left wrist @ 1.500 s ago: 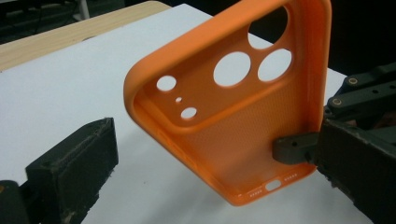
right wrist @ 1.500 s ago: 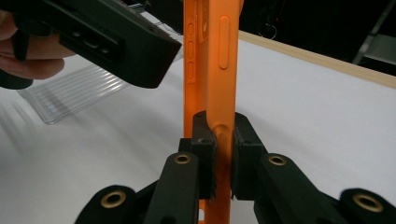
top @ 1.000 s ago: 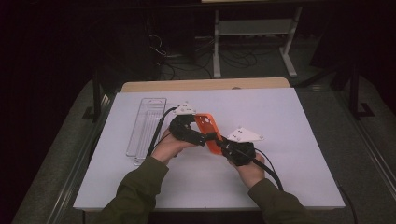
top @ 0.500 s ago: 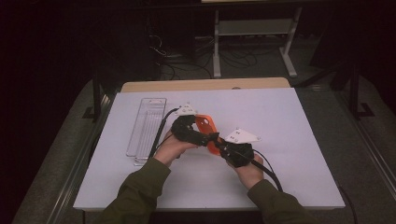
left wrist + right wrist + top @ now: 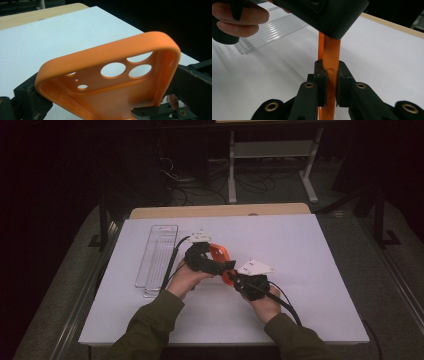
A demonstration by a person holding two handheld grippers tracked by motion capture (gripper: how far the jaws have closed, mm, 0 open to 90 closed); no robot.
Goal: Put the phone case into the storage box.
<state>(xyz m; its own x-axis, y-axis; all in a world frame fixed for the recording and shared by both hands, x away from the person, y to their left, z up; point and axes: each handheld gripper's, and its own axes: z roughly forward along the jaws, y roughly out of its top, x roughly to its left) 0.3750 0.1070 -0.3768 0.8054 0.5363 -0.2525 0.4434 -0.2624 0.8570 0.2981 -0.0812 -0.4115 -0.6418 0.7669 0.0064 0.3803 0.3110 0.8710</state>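
The room behind lies almost black while overhead light falls bright on the white table [image 5: 310, 270], leaving soft shadows under the hands; the high view is dim and grainy, and the near black jaws blur in both gripper views, with mild glare on the clear tray [image 5: 274, 30]

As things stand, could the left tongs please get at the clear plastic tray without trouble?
Probably not yet: the left tongs are clamped across the orange phone case, which the right tongs also pinch. The clear tray lies close beside that hand, with bare white table between.
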